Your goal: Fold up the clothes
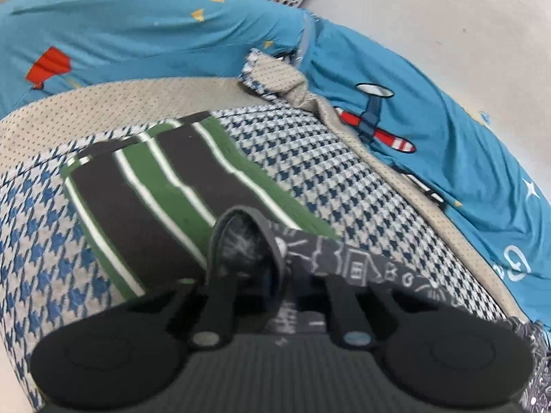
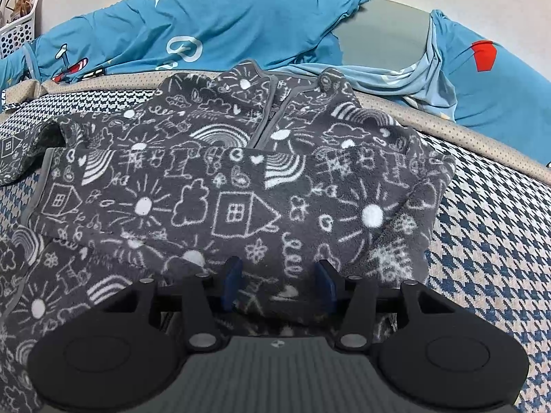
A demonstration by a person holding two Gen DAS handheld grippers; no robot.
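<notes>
Though rumpled, houndstooth cover point(image 2: 489, 227), blue sheet point(image 2: 224, 31)

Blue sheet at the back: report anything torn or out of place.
The blue sheet has a large ragged hole in the right wrist view, grey surface showing through, with loose fabric bunched beneath it. Nearer, a corner of the checked cover is flipped up, beige backing showing.

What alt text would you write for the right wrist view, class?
A grey doodle-print fleece, partly folded, lies on a houndstooth surface. The right gripper sits at its near edge, fabric between its blue pads. Blue printed bedding lies behind.
</notes>
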